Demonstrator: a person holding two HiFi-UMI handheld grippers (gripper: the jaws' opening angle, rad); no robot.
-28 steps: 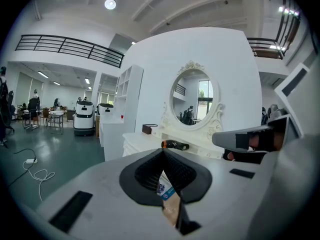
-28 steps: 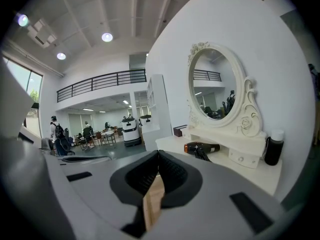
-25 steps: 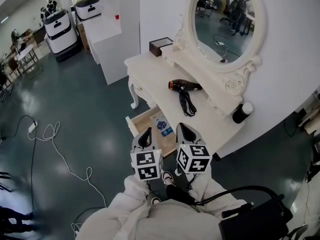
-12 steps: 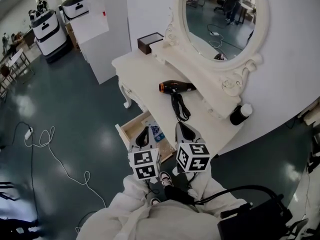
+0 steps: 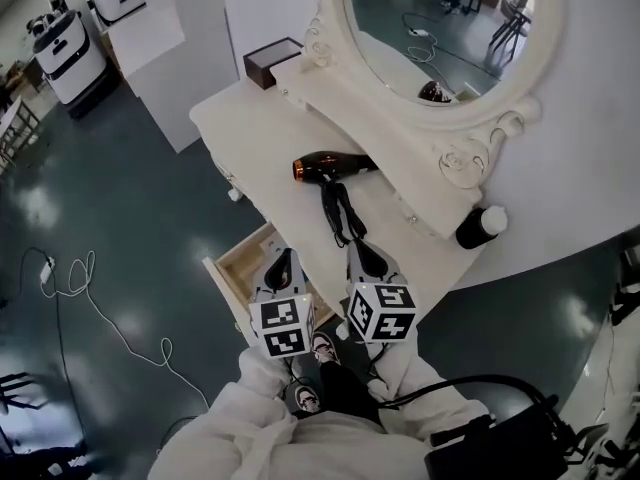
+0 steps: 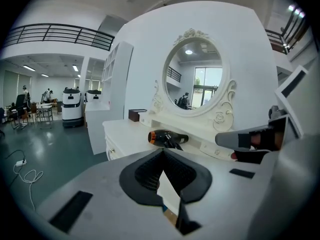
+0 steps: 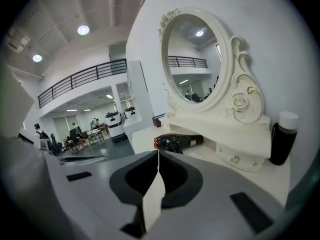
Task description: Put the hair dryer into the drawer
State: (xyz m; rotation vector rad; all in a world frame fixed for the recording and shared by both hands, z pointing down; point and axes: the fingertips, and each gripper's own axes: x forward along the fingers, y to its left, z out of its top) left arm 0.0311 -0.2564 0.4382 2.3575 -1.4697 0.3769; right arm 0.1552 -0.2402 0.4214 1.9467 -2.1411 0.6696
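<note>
Grippers have both drawn nearer the counter (image 5: 250, 118) since a second ago. The left gripper (image 5: 284, 260) is now above the open drawer (image 5: 235, 268) and the right gripper (image 5: 358, 250) at the counter's front edge, both with jaws closed on nothing. The hair dryer (image 5: 328, 166) lies on the counter, cord (image 5: 340, 213) trailing toward them. The head view alone shows the drawer plainly. A black bottle (image 7: 281, 139) stands beside the mirror (image 7: 192, 59).
</note>
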